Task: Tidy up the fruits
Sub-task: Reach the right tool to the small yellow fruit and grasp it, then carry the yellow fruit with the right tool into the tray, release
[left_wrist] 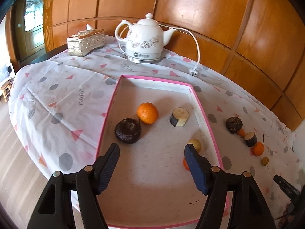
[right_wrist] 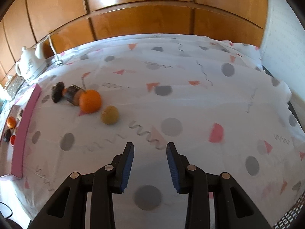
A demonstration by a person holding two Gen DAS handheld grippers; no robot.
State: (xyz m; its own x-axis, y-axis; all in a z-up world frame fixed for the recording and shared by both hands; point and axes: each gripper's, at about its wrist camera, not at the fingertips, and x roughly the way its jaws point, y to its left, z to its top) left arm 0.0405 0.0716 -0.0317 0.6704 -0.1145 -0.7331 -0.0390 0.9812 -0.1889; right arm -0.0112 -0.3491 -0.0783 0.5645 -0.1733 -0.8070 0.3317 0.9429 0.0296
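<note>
My left gripper [left_wrist: 151, 147] hangs open over the pink-rimmed tray [left_wrist: 106, 122], nothing between its fingers. On the tray's floor lie an orange [left_wrist: 147, 113], a dark round fruit [left_wrist: 127, 130] and a cut dark-skinned piece [left_wrist: 179, 117]. A yellowish fruit [left_wrist: 196, 145] and a small orange one [left_wrist: 185, 164] peek from behind the right finger. Right of the tray, a row sits on the cloth: a dark fruit [left_wrist: 234, 125], a cut piece [left_wrist: 250, 139], an orange [left_wrist: 258, 148] and a small olive fruit [left_wrist: 265, 160]. My right gripper [right_wrist: 150, 145] is open and empty above bare cloth, with the orange [right_wrist: 90, 101] and olive fruit [right_wrist: 110, 114] ahead to its left.
A white electric kettle [left_wrist: 146, 38] with its cord and plug [left_wrist: 194, 72] stands at the back, an ornate tissue box [left_wrist: 85, 41] to its left. Wooden panelling [left_wrist: 200, 19] backs the table. The patterned cloth [right_wrist: 190, 99] stretches right of the fruits.
</note>
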